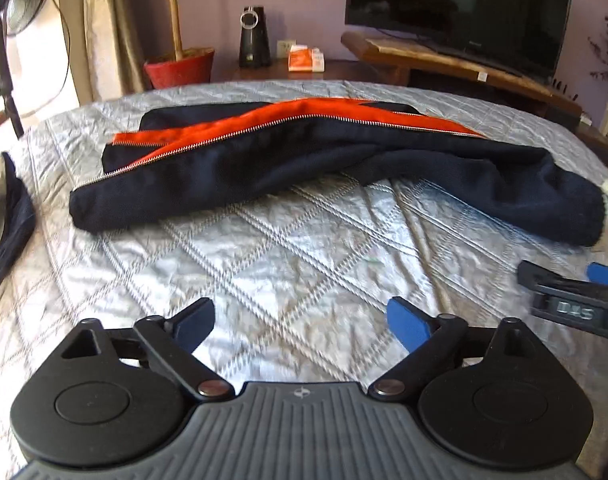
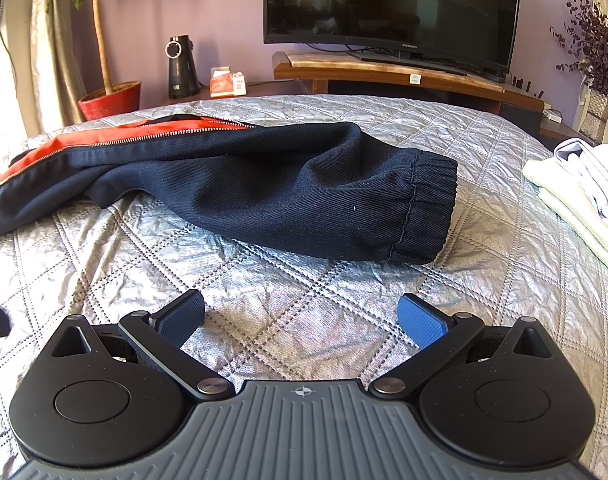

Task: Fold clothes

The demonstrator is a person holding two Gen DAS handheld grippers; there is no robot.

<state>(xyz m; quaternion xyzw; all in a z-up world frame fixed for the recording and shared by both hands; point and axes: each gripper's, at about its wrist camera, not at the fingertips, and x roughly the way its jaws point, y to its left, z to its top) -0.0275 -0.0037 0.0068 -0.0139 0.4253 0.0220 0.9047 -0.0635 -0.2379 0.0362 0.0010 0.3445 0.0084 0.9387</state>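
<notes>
A dark blue jacket with an orange lining and a silver zip lies across the middle of the frame on the shiny grey quilt. In the right wrist view its sleeve cuff points to the right. The left gripper sits at the bottom with its fingers wide and nothing between them. The right gripper is wide too and holds nothing; only quilt lies between it and the jacket. At the right edge is a pile of pale folded clothes. Behind the bed, at the top, stand a black TV, a red plant pot and an orange box
</notes>
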